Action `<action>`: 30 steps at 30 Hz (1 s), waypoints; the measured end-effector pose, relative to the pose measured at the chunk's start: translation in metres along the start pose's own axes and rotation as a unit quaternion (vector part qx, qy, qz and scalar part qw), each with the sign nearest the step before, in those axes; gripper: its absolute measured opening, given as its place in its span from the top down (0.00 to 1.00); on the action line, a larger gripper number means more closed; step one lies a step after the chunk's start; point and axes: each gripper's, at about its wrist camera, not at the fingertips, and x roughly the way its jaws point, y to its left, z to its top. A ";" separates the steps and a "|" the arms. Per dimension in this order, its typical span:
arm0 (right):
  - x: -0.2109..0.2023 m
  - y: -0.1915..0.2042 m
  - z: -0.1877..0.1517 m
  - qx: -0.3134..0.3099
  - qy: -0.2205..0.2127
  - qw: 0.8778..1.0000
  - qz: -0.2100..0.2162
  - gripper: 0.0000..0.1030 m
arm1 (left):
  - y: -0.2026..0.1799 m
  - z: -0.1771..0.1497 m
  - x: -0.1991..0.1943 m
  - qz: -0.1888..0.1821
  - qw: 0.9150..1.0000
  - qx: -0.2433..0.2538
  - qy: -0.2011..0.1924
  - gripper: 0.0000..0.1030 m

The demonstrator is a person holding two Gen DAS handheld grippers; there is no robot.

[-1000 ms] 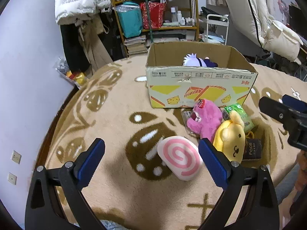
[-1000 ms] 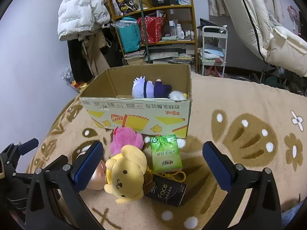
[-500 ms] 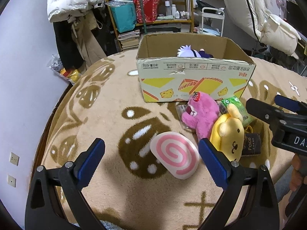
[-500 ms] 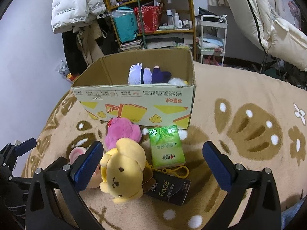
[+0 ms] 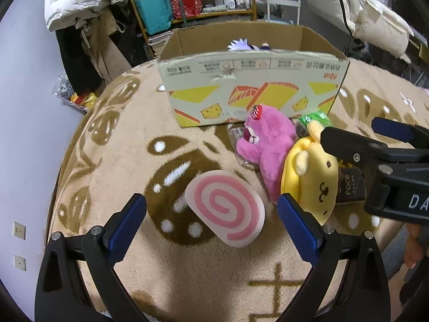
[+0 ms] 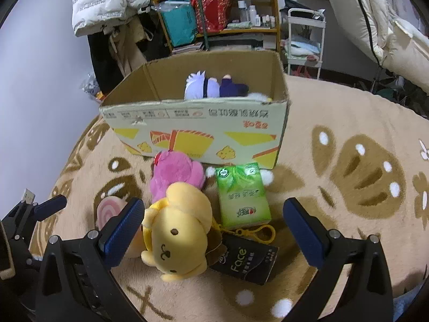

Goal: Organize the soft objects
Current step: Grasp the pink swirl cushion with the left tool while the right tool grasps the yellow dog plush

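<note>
Both jaws apart, doll [image 6: 214, 88] in box [image 6: 198, 123] clear only from right wrist, perhaps lying flat

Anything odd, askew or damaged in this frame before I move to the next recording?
Minor only. The cardboard box has a small tear in its front wall near the top edge. The yellow plush dog lies on its side, overlapping the black Face tissue pack. Nothing spilled.

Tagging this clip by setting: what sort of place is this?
Most likely a lived-in bedroom or spare room at home: a fleece blanket spread as the work surface, a cluttered shelf behind, and a puffer jacket hung beside it.
</note>
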 end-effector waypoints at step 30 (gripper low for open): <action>0.034 0.028 -0.012 -0.046 0.079 0.994 0.058 0.40 | 0.004 -0.005 0.041 -0.026 0.998 -0.021 0.055 0.43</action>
